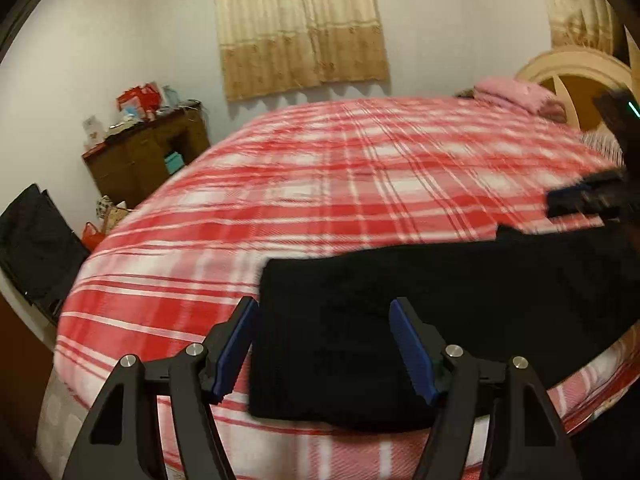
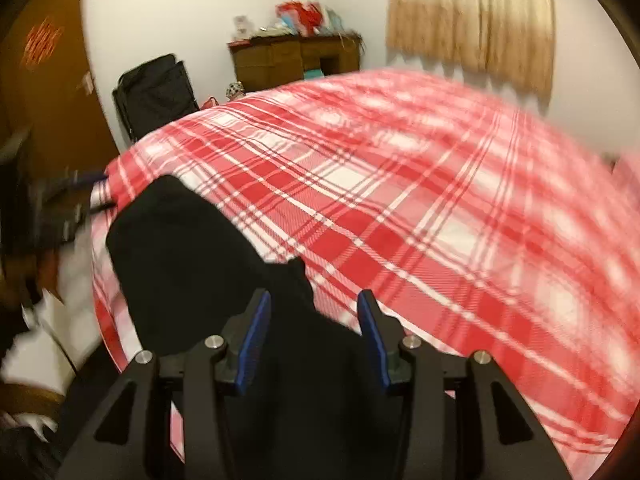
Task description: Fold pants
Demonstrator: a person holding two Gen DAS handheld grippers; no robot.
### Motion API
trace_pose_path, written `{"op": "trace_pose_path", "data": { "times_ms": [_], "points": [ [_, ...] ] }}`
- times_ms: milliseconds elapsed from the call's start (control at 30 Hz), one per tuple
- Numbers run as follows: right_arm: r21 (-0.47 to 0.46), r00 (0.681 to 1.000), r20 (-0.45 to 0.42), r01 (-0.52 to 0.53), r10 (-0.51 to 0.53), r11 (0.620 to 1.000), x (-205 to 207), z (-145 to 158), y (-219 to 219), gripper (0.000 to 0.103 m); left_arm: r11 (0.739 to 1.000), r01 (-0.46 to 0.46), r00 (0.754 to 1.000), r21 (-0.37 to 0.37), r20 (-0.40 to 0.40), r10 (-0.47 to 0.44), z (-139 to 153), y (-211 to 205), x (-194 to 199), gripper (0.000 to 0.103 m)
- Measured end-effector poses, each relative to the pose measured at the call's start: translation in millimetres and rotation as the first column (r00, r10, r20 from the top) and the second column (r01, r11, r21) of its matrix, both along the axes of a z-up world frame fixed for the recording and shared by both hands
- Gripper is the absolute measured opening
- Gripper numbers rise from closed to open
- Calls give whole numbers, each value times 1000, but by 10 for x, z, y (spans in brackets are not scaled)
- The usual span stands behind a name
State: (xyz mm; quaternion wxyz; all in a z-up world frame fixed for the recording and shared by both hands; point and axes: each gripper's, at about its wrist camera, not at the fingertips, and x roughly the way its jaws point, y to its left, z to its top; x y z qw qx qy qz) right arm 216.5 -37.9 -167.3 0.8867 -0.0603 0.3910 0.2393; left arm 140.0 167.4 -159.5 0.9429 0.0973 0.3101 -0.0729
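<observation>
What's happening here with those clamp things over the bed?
A person is folding black pants on a bed covered by a red-and-white plaid blanket, holding a two-finger gripper in each hand. The pants lie near the bed's edge. The left gripper and right gripper are both open above the fabric, gripping nothing. The frames are blurred.

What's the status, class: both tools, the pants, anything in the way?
Left tool open, right tool open, neither gripping. Black pants flat at near edge of plaid bed. Nothing on the pants; pink folded cloth far off by headboard.
</observation>
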Motion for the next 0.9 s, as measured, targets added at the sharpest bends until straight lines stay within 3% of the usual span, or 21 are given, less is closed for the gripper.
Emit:
{"op": "trace_pose_path", "data": {
  "times_ms": [200, 267, 333, 400, 500, 700, 900],
  "points": [
    [123, 977, -212, 56, -29, 991, 561, -282, 6, 41, 997, -5, 997, 76, -73, 10, -361, -41, 77, 69],
    [157, 964, -264, 53, -10, 986, 620, -362, 12, 38, 998, 8, 998, 70, -57, -4, -417, 20, 30, 70],
    [200, 953, -302, 44, 19, 979, 658, -411, 28, 31, 996, 28, 998, 90, -50, -24, -453, 36, -27, 71],
    [230, 943, -329, 27, 52, 973, 669, -442, 65, 12, 992, 40, 999, 118, -36, -36, -480, 24, -75, 71],
    [230, 945, -324, 27, 50, 973, 632, -418, 95, 9, 993, 40, 999, 113, -29, -37, -497, 35, -91, 72],
    [289, 971, -238, 85, -14, 954, 511, -97, -98, 7, 994, 37, 999, 105, -18, -35, -499, 46, -97, 73],
    [182, 955, -289, 131, -75, 974, 684, -474, 13, 8, 995, 25, 1000, 94, 9, -26, -501, 36, -144, 74]
  ]
}}
